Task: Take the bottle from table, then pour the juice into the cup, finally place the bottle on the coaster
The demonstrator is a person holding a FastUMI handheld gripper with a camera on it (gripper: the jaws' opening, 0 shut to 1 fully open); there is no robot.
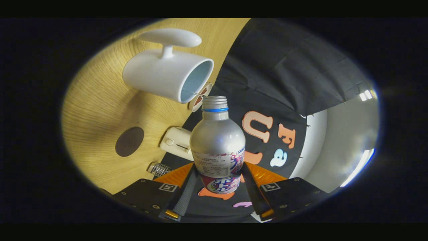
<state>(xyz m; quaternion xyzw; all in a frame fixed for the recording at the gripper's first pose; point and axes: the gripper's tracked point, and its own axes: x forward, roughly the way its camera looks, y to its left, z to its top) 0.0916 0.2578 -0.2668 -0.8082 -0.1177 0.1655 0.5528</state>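
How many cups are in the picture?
1. The white cup stands on the wooden table, just beyond the open mouth of the bottle that the gripper holds. Others may be hidden.

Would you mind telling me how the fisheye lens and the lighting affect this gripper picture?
In the gripper view, the fisheye bends the table edge into a curve; the bottle, held between the gripper fingers, is sharp, with a soft sheen on its silver shoulder; the cup is evenly lit and looks tipped sideways; bright ceiling lights glare beyond the cloth wall.
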